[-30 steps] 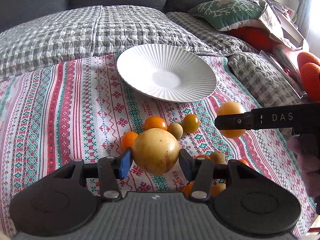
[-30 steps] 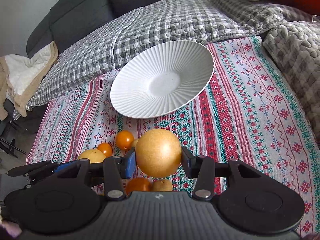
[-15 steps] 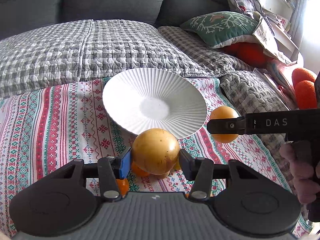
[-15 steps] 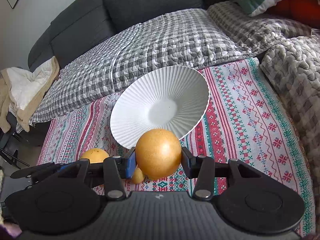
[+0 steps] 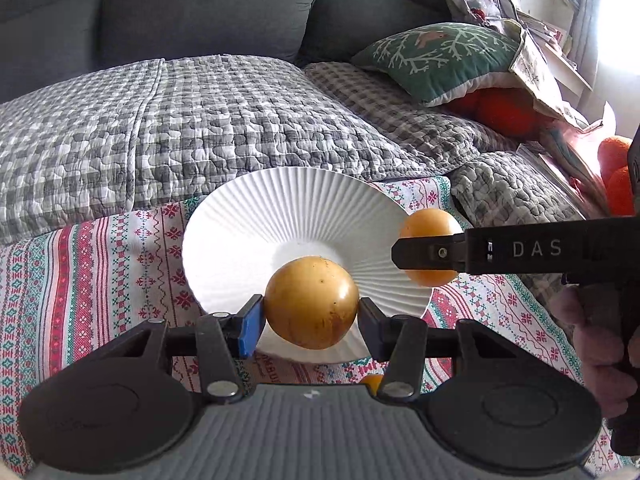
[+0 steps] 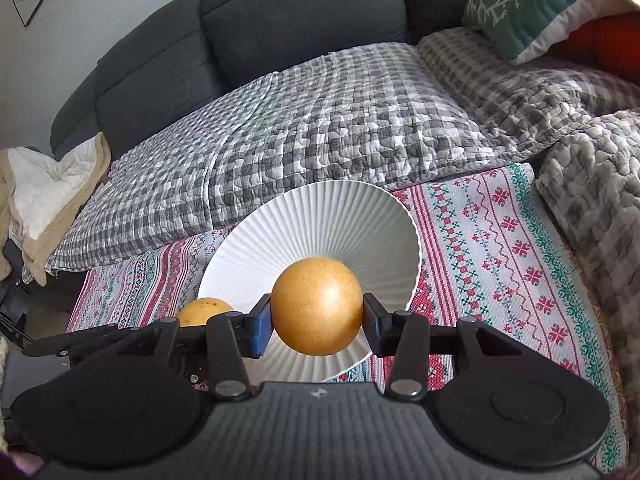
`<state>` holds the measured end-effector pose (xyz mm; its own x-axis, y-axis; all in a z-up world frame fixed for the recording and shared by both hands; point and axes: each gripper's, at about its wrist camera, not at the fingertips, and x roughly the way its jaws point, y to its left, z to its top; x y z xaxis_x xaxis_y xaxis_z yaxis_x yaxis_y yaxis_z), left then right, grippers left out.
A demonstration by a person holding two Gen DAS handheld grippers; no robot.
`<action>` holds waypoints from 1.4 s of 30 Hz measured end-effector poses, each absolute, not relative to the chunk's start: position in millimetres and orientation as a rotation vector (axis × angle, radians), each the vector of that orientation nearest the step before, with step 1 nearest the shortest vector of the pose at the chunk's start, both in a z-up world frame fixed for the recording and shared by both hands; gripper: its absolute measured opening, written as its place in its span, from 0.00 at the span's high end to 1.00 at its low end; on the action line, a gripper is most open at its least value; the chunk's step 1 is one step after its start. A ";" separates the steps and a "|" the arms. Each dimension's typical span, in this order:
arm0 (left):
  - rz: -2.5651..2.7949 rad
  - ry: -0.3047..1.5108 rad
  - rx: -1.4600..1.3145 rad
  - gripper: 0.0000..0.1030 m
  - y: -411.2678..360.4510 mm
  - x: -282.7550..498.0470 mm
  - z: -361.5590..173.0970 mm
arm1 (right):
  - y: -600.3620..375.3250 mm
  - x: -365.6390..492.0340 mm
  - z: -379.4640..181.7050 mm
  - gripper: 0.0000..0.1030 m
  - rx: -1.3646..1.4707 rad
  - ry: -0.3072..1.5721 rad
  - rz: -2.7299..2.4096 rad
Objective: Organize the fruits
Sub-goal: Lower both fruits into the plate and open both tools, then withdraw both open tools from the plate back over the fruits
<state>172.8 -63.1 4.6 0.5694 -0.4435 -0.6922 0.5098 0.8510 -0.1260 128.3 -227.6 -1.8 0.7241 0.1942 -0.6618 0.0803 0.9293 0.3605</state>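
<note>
My left gripper (image 5: 311, 318) is shut on a large yellow fruit (image 5: 312, 302) and holds it over the near rim of the white ribbed plate (image 5: 248, 216). My right gripper (image 6: 317, 320) is shut on a large golden-orange fruit (image 6: 317, 305), also over the plate's (image 6: 320, 216) near part. The right gripper and its fruit (image 5: 430, 224) show at the right in the left wrist view. The left gripper's fruit (image 6: 202, 308) shows at the left in the right wrist view. One small orange fruit (image 5: 373, 382) peeks out below the left gripper.
The plate rests on a red, green and white patterned cloth (image 5: 100, 272) over a sofa. A grey checked quilt (image 5: 180, 120) lies behind it. A green cushion (image 5: 436, 60) and orange cushions (image 5: 504, 108) sit at the back right. A beige blanket (image 6: 44, 196) hangs at the left.
Both grippers have moved forward with their fruits, from above the loose fruits on the cloth to over the plate's near rim. The small fruits have dropped out of view beneath the grippers.
</note>
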 end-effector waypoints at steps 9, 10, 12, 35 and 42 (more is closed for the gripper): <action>-0.550 0.801 0.134 0.60 -76.8 186.8 -13.0 | -223.9 142.8 -19.0 0.59 0.332 0.807 0.047; -0.548 0.801 0.141 0.60 -78.2 187.7 -14.7 | -223.7 144.1 -20.6 0.59 0.332 0.812 0.048; -0.544 0.804 0.150 0.60 -79.9 189.5 -17.5 | -223.2 145.9 -23.6 0.59 0.326 0.818 0.051; -0.550 0.807 0.175 0.29 -81.6 180.5 -8.6 | -224.0 133.7 0.0 0.34 0.331 0.790 0.056; -0.541 0.774 0.204 0.16 -74.8 147.3 11.4 | -219.6 105.6 15.0 0.22 0.328 0.785 0.049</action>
<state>147.3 -74.8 11.4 0.5877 -0.3875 -0.7102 0.5337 0.8455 -0.0196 105.6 -219.6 15.0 0.7092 0.1644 -0.6856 0.0779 0.9482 0.3079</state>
